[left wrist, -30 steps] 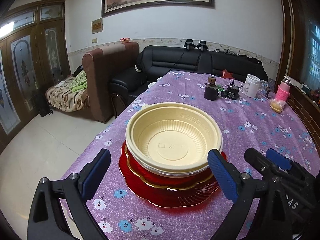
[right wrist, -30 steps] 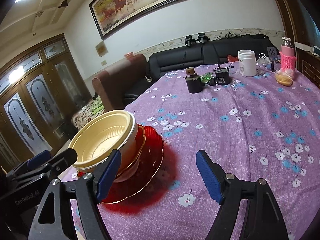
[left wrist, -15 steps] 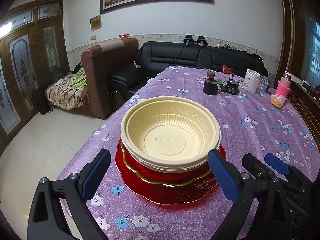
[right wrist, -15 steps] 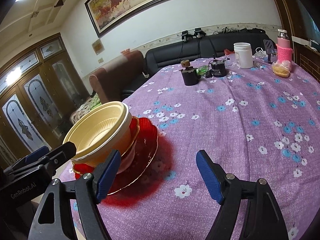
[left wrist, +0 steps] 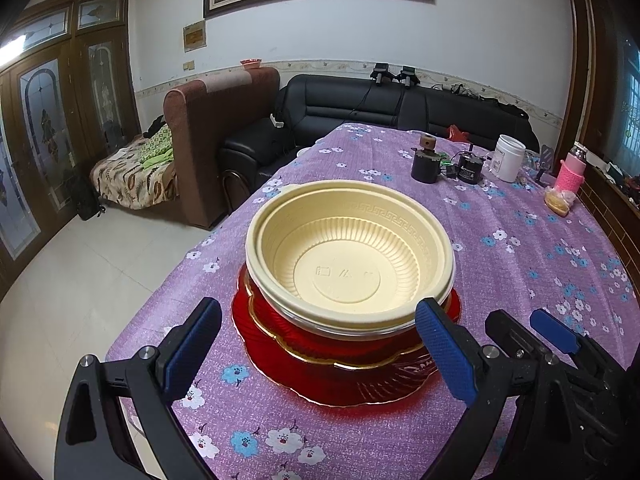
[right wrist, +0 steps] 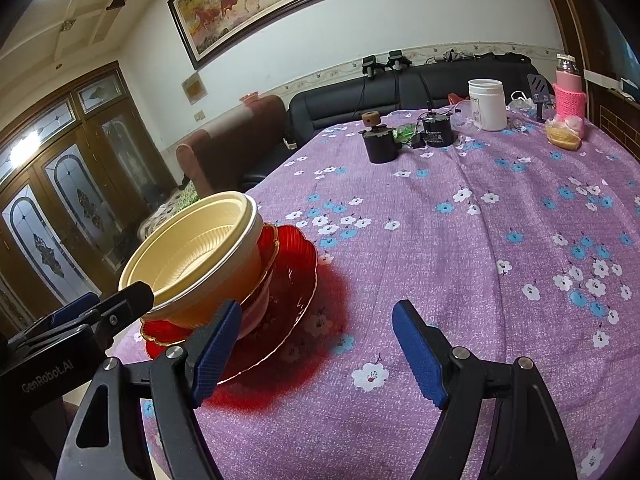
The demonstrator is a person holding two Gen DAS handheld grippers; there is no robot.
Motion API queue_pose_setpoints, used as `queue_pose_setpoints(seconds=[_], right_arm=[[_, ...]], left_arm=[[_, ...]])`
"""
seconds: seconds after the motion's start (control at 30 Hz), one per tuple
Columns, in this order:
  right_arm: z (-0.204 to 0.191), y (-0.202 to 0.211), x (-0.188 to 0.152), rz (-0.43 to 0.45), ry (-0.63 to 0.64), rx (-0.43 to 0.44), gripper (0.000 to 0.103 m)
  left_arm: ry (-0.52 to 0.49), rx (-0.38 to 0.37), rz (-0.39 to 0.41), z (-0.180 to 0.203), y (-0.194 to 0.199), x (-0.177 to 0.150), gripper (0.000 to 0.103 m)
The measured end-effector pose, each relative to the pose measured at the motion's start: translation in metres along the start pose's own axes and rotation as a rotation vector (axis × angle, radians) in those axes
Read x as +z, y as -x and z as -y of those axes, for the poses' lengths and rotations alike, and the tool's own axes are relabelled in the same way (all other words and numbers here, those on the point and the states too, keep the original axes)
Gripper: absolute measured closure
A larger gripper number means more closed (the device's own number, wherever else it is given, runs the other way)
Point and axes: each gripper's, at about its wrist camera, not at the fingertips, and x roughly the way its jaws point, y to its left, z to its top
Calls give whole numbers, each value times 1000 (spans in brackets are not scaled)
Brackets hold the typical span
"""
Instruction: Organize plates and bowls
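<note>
Cream bowl (left wrist: pixel 348 256): stacked on red plates (left wrist: pixel 344 376).
Your jaws: both grippers spread wide beside the bowl, holding nothing.

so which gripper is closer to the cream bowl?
Left. The left gripper faces the cream bowl with open jaws either side of its near rim. The right gripper sits off to the bowl's right, open over bare tablecloth.

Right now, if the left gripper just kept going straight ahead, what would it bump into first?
Most likely the cream bowl stacked on the red plates: it sits straight ahead between the open left gripper's blue fingers, though depth is hard to judge.
</note>
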Motion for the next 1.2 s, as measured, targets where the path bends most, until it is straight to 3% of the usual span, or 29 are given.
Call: queue_pose_setpoints(seconds=[0.3, 0.63, 0.83, 0.97, 1.03, 1.1, 1.2], right_arm=[[-3, -4, -5, -11, 8, -2, 21], [-25, -1, -12, 14, 112, -21, 18], [-25, -5, -13, 4, 112, -23, 18], [-30, -3, -13, 17, 134, -23, 18], [-34, -2, -14, 23, 149, -21, 18], [-39, -2, -14, 27, 168, -18, 18], [-44, -2, -12, 28, 189, -7, 18]], left_arm=[[7, -1, -3, -3, -3, 0, 6], [14, -1, 1, -3, -5, 0, 6], [51, 1, 51, -9, -1, 0, 6], [98, 50, 149, -17, 15, 1, 5], [119, 60, 202, -22, 28, 4, 0], [159, 38, 258, -27, 39, 5, 0], [141, 2, 251, -27, 40, 13, 0]])
